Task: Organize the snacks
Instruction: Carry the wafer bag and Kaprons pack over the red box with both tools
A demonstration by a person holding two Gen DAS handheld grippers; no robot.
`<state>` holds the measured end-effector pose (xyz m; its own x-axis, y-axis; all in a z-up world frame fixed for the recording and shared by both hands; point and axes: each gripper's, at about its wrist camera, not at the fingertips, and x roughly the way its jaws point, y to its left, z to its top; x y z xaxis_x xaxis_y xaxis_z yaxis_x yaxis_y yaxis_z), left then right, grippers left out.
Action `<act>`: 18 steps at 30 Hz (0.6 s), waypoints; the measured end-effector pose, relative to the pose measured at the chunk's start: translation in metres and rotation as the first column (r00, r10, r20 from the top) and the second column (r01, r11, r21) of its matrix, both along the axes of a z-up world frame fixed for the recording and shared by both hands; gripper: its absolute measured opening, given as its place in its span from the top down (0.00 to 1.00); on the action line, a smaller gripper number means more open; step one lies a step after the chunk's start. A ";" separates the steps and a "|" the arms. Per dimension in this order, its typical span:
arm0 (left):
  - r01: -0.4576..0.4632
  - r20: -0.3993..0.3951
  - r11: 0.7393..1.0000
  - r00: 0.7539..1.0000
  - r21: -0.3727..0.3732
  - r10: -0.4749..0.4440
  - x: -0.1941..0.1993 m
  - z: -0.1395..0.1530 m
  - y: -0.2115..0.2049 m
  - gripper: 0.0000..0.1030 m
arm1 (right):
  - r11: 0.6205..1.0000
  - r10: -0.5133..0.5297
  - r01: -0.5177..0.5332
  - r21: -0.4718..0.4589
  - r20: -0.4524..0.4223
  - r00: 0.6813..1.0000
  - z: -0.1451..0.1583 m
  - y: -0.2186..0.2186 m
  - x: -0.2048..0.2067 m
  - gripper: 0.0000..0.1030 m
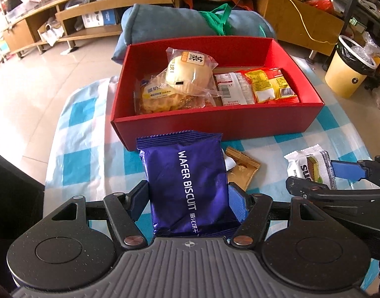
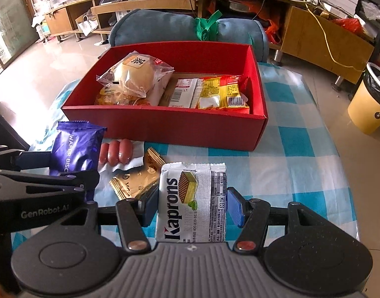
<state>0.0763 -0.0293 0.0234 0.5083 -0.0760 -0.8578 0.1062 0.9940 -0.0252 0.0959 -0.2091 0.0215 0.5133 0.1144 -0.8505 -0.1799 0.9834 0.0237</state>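
Purple foil fills the gap between the fingers of the left gripper [image 1: 188, 195]: the wafer biscuit pack [image 1: 187, 186] stands lengthwise in the jaws, which are closed against its two sides, its crimped top pointing ahead toward the red box [image 1: 214, 124]. Just right of those jaws a gold sachet [image 1: 240, 171] lies on the blue-and-white checked cloth [image 1: 78, 154]. The right gripper [image 2: 192, 204] likewise has its jaws drawn in on a white Kaprons wafer pack [image 2: 192, 201], pinched at both long edges. Left of and ahead of these jaws lie the gold sachet and a pack of small sausages [image 2: 116, 152]. Straight ahead of both pairs of jaws the box sits open, holding a wrapped bun [image 2: 134, 74] on the left side and yellow-and-red snack packs [image 2: 219, 94] on the right.
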 end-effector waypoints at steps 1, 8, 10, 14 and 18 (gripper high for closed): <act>0.002 -0.002 1.000 1.000 0.000 -0.002 -0.001 0.000 0.000 0.29 | 1.000 0.000 0.000 -0.001 0.000 1.000 0.000 0.000 0.000 0.50; 0.015 -0.018 1.000 1.000 0.000 -0.015 -0.004 -0.006 -0.002 0.29 | 1.000 -0.003 0.003 -0.010 -0.012 1.000 -0.004 -0.002 -0.002 0.50; 0.024 -0.027 1.000 0.999 0.004 -0.023 -0.007 -0.009 -0.003 0.29 | 1.000 0.003 -0.004 -0.017 -0.020 1.000 -0.006 -0.001 -0.004 0.50; 0.042 -0.077 0.999 0.996 0.027 -0.040 -0.016 -0.028 -0.002 0.29 | 0.998 0.025 -0.028 -0.053 -0.056 0.998 -0.019 0.001 -0.011 0.50; 0.042 -0.150 0.999 0.988 0.015 -0.039 -0.017 -0.045 0.001 0.29 | 0.996 0.030 -0.037 -0.083 -0.084 0.996 -0.030 0.000 -0.017 0.50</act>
<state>0.0596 -0.0286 -0.0221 0.3709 -0.0775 -0.9254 0.1428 0.9894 -0.0256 0.0792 -0.2091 -0.0080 0.4379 0.0563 -0.8972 -0.2134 0.9760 -0.0429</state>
